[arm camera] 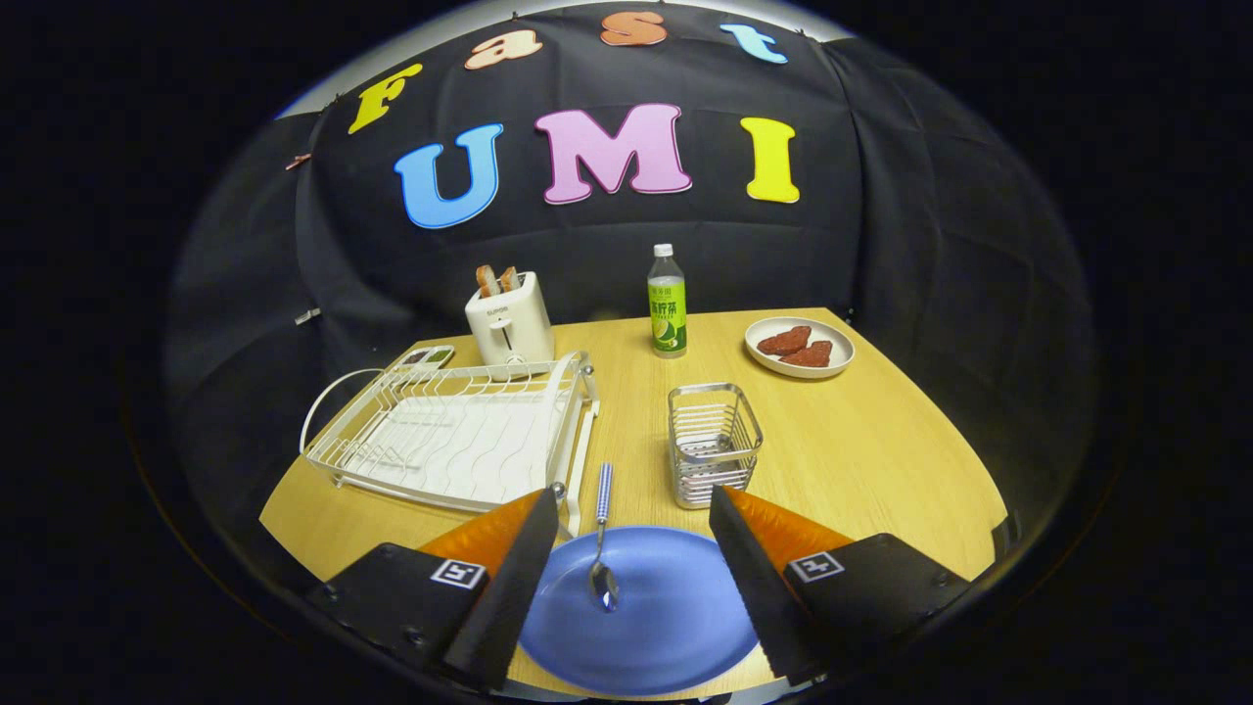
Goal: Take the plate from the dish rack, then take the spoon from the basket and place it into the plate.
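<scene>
my tongs (631, 548) hang spread apart, gripping nothing; the blue plate (666, 627) lies on the bench (881, 450) between the fingers, the spoon (602, 548) resting in it, handle pointing to 12 o'clock; the wire basket (713, 443) sits at 1 o'clock, the dish rack (450, 436) at 10 o'clock

The white two-slot toaster (509, 328) bears a small grey brand mark, too small to read; the green-labelled clear plastic bottle (667, 302) carries print likewise unclear.

glossy plate (666, 612), shiny metal spoon (601, 548), wire basket (714, 443), wood-grain table (861, 460).
</scene>
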`<state>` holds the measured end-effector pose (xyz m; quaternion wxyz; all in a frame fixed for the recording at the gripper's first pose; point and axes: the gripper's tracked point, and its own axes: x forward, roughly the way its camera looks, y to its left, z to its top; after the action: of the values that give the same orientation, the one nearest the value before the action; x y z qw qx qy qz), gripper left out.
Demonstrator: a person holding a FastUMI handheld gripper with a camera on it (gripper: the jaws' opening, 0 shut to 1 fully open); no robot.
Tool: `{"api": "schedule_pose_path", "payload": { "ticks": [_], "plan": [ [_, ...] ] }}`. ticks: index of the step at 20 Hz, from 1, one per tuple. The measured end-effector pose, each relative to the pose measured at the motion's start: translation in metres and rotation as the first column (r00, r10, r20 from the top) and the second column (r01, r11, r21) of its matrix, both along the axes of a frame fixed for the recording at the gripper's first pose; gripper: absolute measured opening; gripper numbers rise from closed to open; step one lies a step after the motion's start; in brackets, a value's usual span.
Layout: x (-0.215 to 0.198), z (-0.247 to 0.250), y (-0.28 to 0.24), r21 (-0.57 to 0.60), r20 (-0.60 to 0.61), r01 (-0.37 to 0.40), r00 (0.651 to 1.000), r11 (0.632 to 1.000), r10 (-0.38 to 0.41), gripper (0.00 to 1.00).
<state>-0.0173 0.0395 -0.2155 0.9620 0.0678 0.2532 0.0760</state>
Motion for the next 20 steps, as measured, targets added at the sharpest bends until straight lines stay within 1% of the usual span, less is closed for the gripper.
{"api": "schedule_pose_path", "payload": {
  "ticks": [3,6,12,16,20],
  "plan": [
    [0.004,0.031,-0.011,0.009,0.057,0.04,0.998,0.999,-0.04,0.99],
    [0.01,0.068,-0.021,-0.002,0.14,0.07,0.988,0.998,-0.069,0.98],
    [0.016,0.136,-0.034,0.039,0.27,0.125,0.954,0.991,-0.131,0.98],
    [0.019,0.149,-0.046,0.041,0.307,0.157,0.938,0.987,-0.162,0.98],
    [0.018,0.142,-0.045,0.031,0.289,0.15,0.945,0.988,-0.153,0.98]
  ]
}}
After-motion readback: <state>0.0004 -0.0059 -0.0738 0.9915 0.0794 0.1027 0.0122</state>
